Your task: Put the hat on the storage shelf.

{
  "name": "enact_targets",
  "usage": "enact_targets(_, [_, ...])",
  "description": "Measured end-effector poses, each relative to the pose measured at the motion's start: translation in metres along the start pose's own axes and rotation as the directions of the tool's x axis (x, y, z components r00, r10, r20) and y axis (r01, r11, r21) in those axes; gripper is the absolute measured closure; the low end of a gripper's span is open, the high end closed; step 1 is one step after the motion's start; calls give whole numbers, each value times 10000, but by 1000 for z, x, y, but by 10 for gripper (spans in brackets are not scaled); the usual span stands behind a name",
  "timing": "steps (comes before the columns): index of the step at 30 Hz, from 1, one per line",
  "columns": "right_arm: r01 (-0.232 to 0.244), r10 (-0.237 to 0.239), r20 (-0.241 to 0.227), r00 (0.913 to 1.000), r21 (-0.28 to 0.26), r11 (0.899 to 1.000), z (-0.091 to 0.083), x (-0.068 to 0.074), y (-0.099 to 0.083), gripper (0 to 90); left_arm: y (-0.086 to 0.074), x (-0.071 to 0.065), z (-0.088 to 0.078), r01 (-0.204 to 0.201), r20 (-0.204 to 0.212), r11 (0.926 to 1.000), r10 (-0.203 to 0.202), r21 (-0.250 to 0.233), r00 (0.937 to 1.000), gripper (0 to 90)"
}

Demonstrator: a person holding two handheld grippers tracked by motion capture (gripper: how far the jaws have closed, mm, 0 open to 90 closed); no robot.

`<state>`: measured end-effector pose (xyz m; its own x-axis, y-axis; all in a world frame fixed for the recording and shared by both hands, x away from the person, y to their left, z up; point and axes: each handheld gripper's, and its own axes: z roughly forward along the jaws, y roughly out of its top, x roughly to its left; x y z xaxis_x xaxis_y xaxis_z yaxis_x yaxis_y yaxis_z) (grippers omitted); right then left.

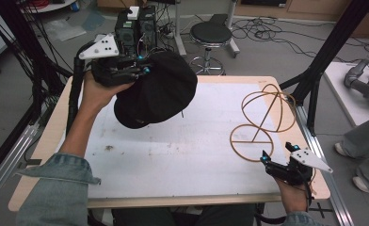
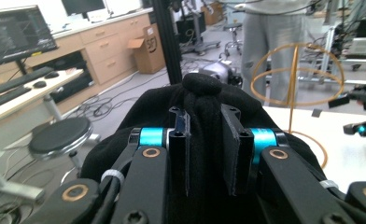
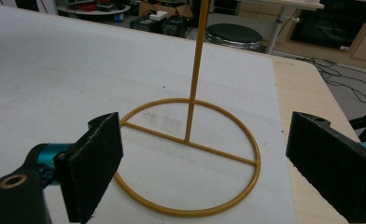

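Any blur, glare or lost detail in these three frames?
High view: soft, even light; black hat reads as a flat dark mass. Left gripper view: jaws close and slightly soft, hat fabric detail lost. Right gripper view: wire stand sharp, near jaws blurred.

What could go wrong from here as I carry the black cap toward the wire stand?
The left hand-held gripper pinches only a fold of the black cap, so the cloth could slip out mid-air. The wire stand looks light; a hanging cap brim might snag its dome and tip it. The right hand-held gripper is open near the base ring, not holding it, so nothing steadies the stand.
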<state>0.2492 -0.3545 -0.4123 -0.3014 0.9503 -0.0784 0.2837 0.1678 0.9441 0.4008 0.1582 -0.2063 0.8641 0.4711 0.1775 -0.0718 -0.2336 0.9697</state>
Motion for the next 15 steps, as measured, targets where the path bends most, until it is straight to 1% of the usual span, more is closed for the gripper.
enact_targets(3, [-28,28,-22,10000,12,10000,0,0,0,106,9,1,12,-44,207,9999,46,-105,9998,749])
enact_targets(7, [-7,7,-33,10000,28,10000,-1,-1,-1,106,20,2,27,-169,431,9998,174,-123,9989,749])
enact_targets(14, [-99,99,19,9999,27,9999,-2,-3,-2,106,37,2,51,-257,747,9991,281,-333,9968,748])
enact_targets(15, [-99,99,19,9999,27,9999,-2,-3,-2,106,39,3,54,-276,759,9992,298,-302,9967,748])
